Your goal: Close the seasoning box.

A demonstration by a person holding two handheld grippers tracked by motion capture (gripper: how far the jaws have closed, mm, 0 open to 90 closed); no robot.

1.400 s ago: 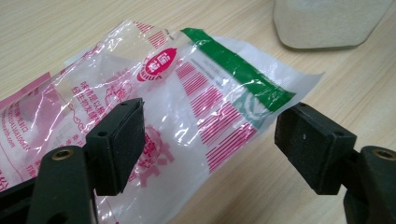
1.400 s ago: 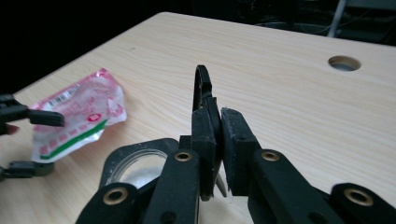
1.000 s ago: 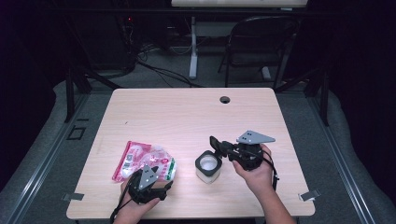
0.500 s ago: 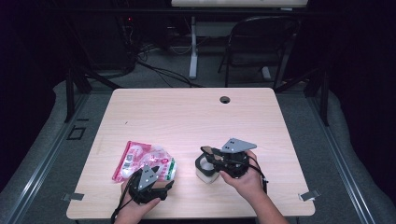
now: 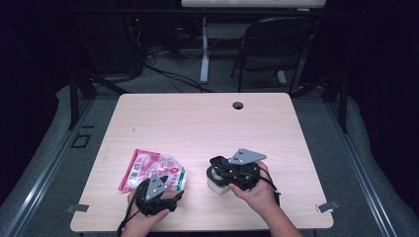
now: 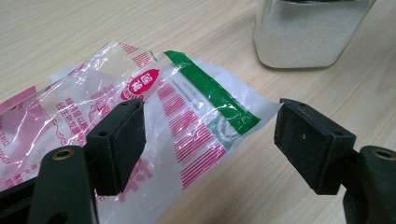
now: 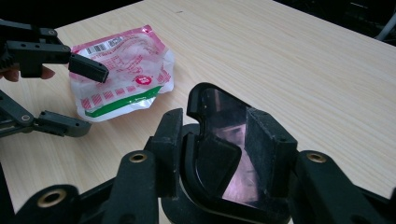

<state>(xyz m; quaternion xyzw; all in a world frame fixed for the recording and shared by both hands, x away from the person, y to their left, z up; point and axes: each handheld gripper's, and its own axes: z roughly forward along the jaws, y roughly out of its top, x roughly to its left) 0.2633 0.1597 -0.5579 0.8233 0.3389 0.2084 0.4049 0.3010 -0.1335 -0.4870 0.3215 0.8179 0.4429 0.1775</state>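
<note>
A clear plastic bag (image 5: 148, 168) (image 6: 187, 107) (image 7: 126, 70) printed in pink, with a green strip, lies flat at the front left of the wooden table (image 5: 197, 128). My left gripper (image 5: 168, 190) (image 6: 210, 140) (image 7: 79, 95) is open, its pads standing either side of the bag's green corner without pressing it. A small jar (image 5: 216, 183) (image 6: 308, 32) of white grains stands to the right of the bag, topped by a black flip lid (image 7: 219, 135). My right gripper (image 5: 217, 165) (image 7: 219, 140) is over the jar; its jaws have just been opening, and the lid sits between them. They stand open.
A round cable hole (image 5: 238, 105) is near the table's far edge. A folding chair (image 5: 276, 44) and a desk leg (image 5: 204, 49) stand on the floor beyond the table, with cables around them. The table's front edge runs just under both hands.
My right gripper has come left and down from beside the jar onto its top, and its jaws have widened around the lid. The left gripper and the bag stay put.
</note>
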